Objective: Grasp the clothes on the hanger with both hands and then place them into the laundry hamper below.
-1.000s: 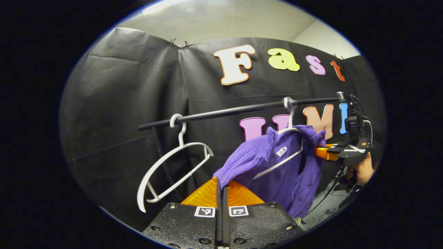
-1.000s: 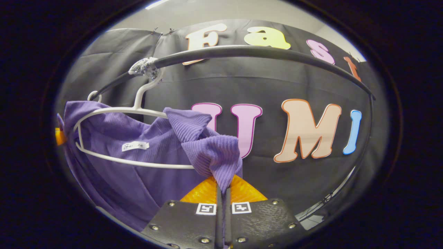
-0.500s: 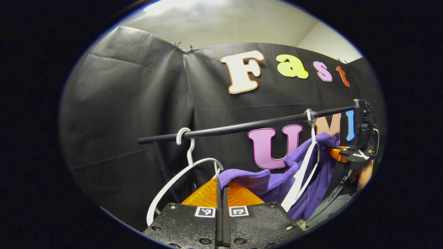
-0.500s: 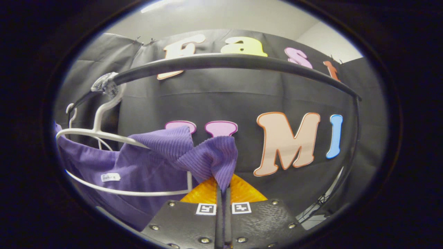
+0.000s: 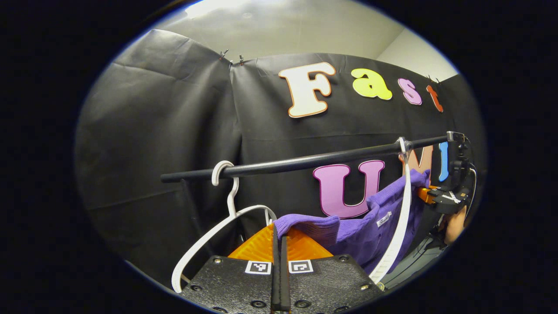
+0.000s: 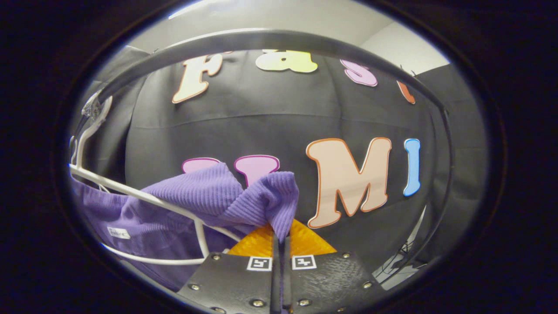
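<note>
A purple knitted garment (image 5: 357, 229) stretches between both grippers below the black rail (image 5: 296, 162). My left gripper (image 5: 279, 244) is shut on one shoulder of it at the bottom of the left gripper view. The right gripper (image 5: 425, 194), held by a hand, pinches the far shoulder there. In the right gripper view my right gripper (image 6: 280, 242) is shut on a bunched fold of the purple garment (image 6: 218, 200). The white hanger (image 6: 144, 198) hangs from the rail (image 6: 270, 41) and still crosses the cloth, tilted. The hamper is out of sight.
A second, bare white hanger (image 5: 218, 235) hangs on the rail to the left of my left gripper. The rail's upright post (image 5: 192, 213) stands behind it. Black cloth walls close the back and sides.
Both grippers have pulled the purple garment toward me and down; the white hanger has swung edge-on and tilted. The rail now sits higher and closer in the right gripper view.
</note>
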